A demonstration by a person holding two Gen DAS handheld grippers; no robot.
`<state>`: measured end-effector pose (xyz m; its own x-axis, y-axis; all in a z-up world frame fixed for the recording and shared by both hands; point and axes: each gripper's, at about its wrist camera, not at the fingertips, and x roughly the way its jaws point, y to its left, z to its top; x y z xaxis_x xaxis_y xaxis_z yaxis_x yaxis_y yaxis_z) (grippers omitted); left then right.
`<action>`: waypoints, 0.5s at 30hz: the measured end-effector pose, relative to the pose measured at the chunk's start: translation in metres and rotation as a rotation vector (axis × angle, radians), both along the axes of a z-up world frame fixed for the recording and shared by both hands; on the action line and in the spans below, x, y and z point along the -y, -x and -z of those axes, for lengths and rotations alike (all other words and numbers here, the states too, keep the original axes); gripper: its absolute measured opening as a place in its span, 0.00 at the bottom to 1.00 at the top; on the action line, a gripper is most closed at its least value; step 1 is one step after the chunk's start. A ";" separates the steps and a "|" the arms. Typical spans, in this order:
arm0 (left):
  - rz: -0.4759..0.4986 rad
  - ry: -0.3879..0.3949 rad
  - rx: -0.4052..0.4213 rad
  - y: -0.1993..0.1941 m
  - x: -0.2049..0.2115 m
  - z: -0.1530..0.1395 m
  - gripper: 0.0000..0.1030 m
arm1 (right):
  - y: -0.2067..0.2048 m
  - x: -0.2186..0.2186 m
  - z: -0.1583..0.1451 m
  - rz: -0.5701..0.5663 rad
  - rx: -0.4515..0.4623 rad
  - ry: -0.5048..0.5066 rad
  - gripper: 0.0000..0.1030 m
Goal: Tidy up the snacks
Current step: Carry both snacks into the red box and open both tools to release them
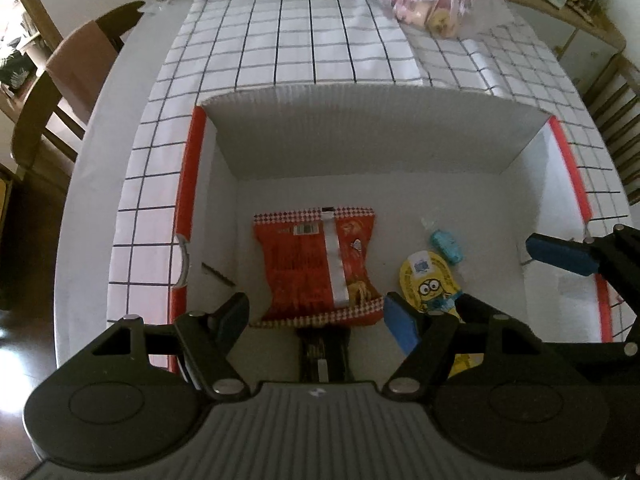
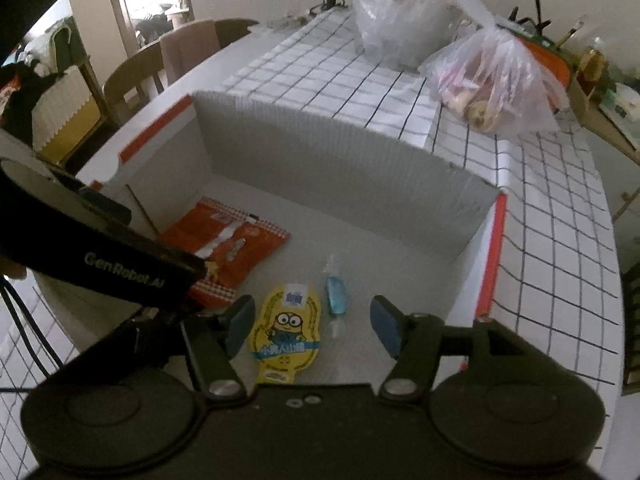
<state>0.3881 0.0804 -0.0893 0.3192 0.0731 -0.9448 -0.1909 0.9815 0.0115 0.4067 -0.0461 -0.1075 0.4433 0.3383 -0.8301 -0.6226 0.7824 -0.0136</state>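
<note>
Three snacks lie flat on the floor of the white cardboard box (image 1: 372, 140), which has red-trimmed side walls and sits on the grid-pattern tablecloth (image 1: 320, 40).

- Noodle packet (image 1: 316, 268): red-orange, checkered red/white strips at both ends, silver seam running lengthwise, barcode near the far end, noodle picture at the near end. Back side up. Sits left of centre in the box.
- Yellow pouch (image 2: 286, 330): peanut-shaped outline, cartoon character with goggles and blue overalls, blue banner with white characters, small white label on top. To the right of the noodle packet, not touching it as far as I can see.
- Blue candy (image 2: 335, 295): small, in a clear twist wrapper, just beside the pouch on its right.

Left gripper (image 1: 316, 318): jaws apart, nothing between the blue pads; near end of the noodle packet sits below the gap, no contact visible.
Right gripper (image 2: 310, 326): jaws spread, holding nothing; pouch and candy lie on the box floor under the gap, pads clear of both.

Further back on the cloth: pink-tinted plastic bag (image 2: 496, 80) with contents, not identifiable.
</note>
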 end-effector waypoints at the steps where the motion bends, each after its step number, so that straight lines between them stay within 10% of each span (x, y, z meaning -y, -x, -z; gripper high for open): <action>1: 0.000 0.001 0.011 0.004 0.001 -0.003 0.72 | 0.002 0.001 -0.003 0.004 0.008 -0.005 0.63; 15: 0.001 -0.001 0.163 0.065 0.010 -0.056 0.72 | 0.052 0.022 -0.051 0.056 0.097 -0.090 0.77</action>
